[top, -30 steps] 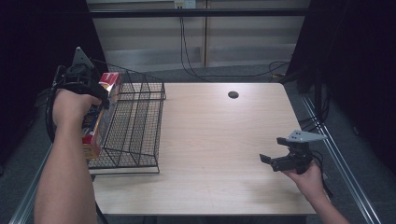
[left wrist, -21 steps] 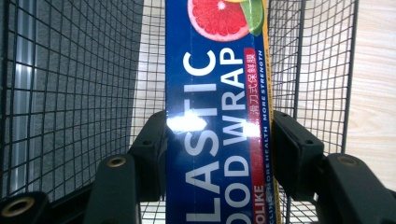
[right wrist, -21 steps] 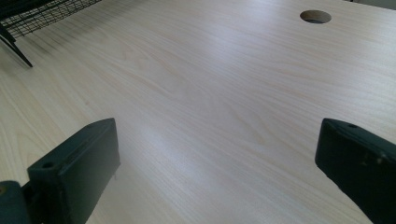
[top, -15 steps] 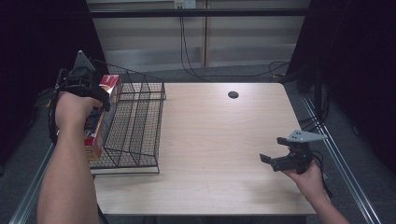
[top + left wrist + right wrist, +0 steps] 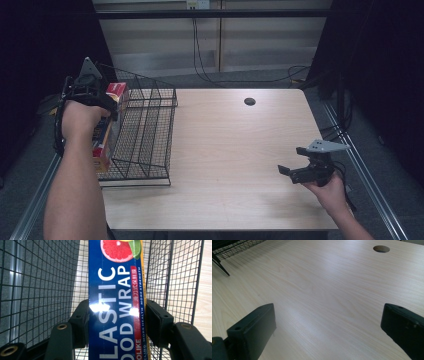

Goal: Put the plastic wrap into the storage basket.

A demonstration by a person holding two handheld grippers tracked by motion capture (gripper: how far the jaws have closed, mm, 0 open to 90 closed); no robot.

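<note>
The table (image 5: 235,150) is pale wood-grain laminate, smooth, with a faint sheen, and has a round cable hole (image 5: 249,101) near its far edge. At its left end stands a black wire rack (image 5: 145,135): a fine square mesh of thin rods, with a sloped side panel and upright dividers that split it into long narrow slots.

The left gripper (image 5: 117,322) pinches a long, narrow box (image 5: 116,305) of plastic food wrap across its width. The box is glossy blue card with big white letters, a red strip of small print along one edge, a thin yellow border, and a picture of cut grapefruit and lime at the far end; glare spots sit on its face. Both black jaws press flat against its two long sides, in matte plastic with small screw holes. Mesh walls rise on either side of the box, with table wood behind them.

From above, the left gripper (image 5: 90,92) sits over the far left corner of the rack, the hand wrapped round it, and the box (image 5: 107,127) runs from the gripper toward the person along the rack's leftmost slot, red end by the gripper. How deep it sits in the slot cannot be told.

The right gripper (image 5: 295,170) is held near the table's right front, well apart from the rack, a grey triangular plate on top. Its jaws are spread wide over bare wood
</note>
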